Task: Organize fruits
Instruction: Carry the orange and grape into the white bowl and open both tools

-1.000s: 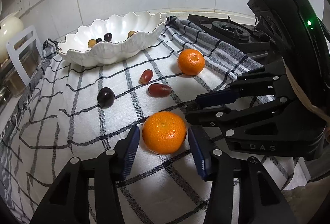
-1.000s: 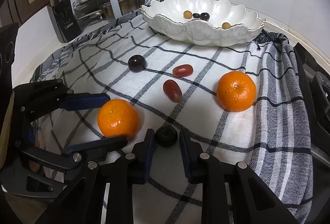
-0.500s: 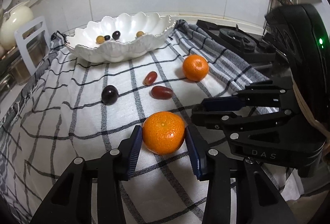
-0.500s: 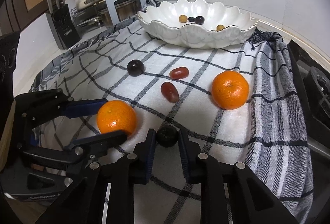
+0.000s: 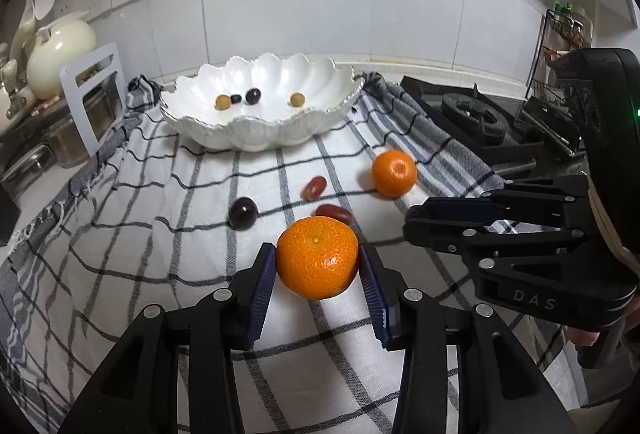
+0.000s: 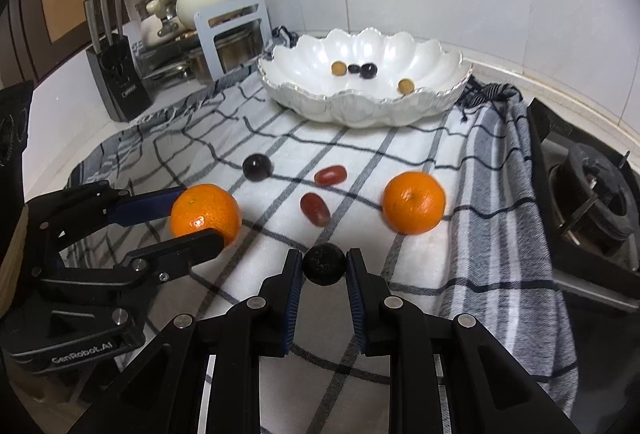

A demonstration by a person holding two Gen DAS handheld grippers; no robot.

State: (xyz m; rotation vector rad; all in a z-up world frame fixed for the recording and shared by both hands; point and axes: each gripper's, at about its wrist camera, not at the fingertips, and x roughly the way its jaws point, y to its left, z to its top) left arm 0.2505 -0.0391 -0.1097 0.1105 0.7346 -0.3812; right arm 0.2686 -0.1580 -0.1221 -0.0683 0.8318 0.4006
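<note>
White cloth [image 5: 152, 234] crossed by a black grid, grey-striped along one edge. Glossy white scalloped bowl [image 5: 256, 138] holding two tan [image 5: 221, 101] and two dark berries [image 5: 253, 95]. Two bright orange mandarins [image 5: 318, 256] [image 5: 394, 173]. Two red grapes [image 6: 330, 175], one deep purple grape [image 6: 256, 167]. Black fruit [image 6: 323, 264]. Black tools with blue pads [image 5: 262, 286].

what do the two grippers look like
Both are black plastic linkage frames with silver screws and ribbed blue pads. The left gripper carries white "GenRobot.AI" lettering on its base. The right gripper reads "DAS" and has a bulky black housing with a green light.
</note>
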